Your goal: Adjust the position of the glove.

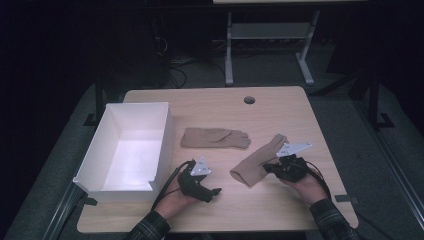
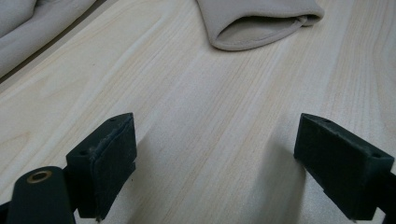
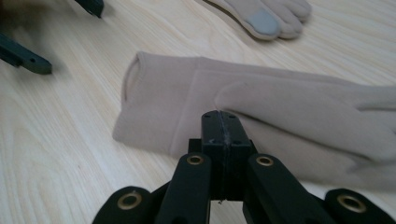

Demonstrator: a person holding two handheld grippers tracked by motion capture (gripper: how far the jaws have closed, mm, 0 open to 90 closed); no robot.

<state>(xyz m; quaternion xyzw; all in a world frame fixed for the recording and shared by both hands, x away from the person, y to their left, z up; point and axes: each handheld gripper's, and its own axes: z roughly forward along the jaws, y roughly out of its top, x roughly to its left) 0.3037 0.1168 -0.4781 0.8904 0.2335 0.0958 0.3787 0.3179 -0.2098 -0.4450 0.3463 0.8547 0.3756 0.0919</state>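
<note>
Two beige gloves lie on the wooden table [image 1: 280,110]. One glove [image 1: 215,137] lies flat at the middle, its grey-tipped fingers [image 3: 266,21] showing in the right gripper view. The other glove [image 1: 256,161] [image 3: 261,107] lies diagonally at the right, its open cuff [image 2: 257,28] toward the left gripper. My right gripper [image 1: 270,167] [image 3: 222,126] is shut, its tips over that glove's near edge, with no fabric seen between the jaws. My left gripper [image 1: 212,194] [image 2: 219,154] stands open over bare wood, a short way from the cuff.
A white open box [image 1: 127,147] stands at the table's left, close to the left hand. A round cable hole [image 1: 249,100] sits near the far edge. A metal stand [image 1: 270,45] is on the floor beyond the table.
</note>
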